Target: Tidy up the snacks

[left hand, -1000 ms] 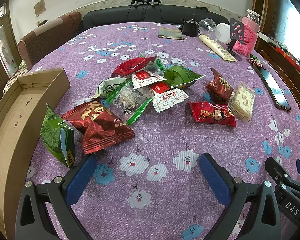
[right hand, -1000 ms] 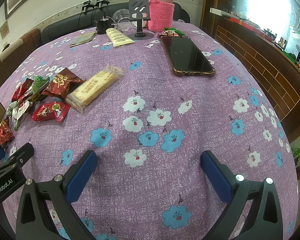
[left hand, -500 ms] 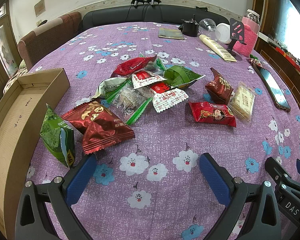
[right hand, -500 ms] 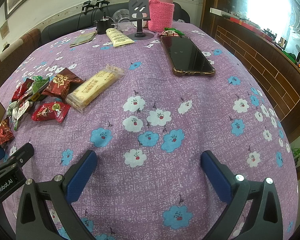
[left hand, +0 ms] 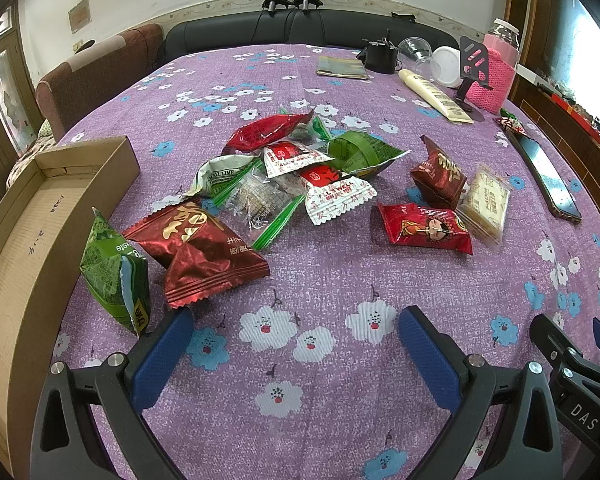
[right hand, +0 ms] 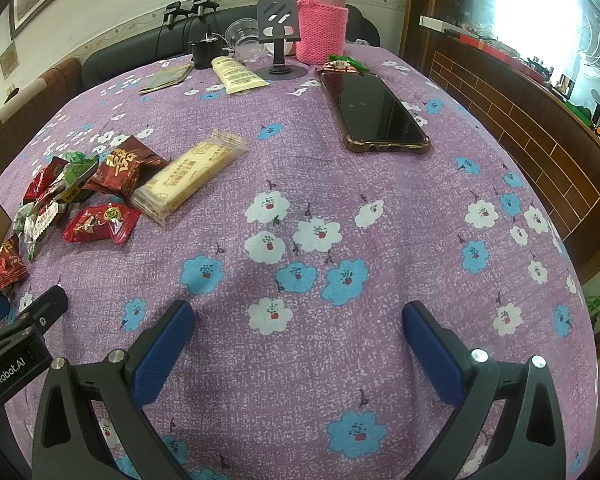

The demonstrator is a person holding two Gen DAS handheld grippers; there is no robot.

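So far nothing has changed: the snack packets [left hand: 300, 184] lie as before, scattered on the purple floral tablecloth [left hand: 320, 280] beside the empty cardboard box [left hand: 24, 240]. Left gripper [left hand: 296, 332] and right gripper [right hand: 298, 324] stay wide apart, holding nothing; sorting has not begun.

Left gripper [left hand: 292, 322]: jaws spread wide, blue pads [left hand: 162, 354] bare, nothing between them, poised low. Right gripper [right hand: 298, 318]: likewise spread wide, holding nothing, level beside the left.
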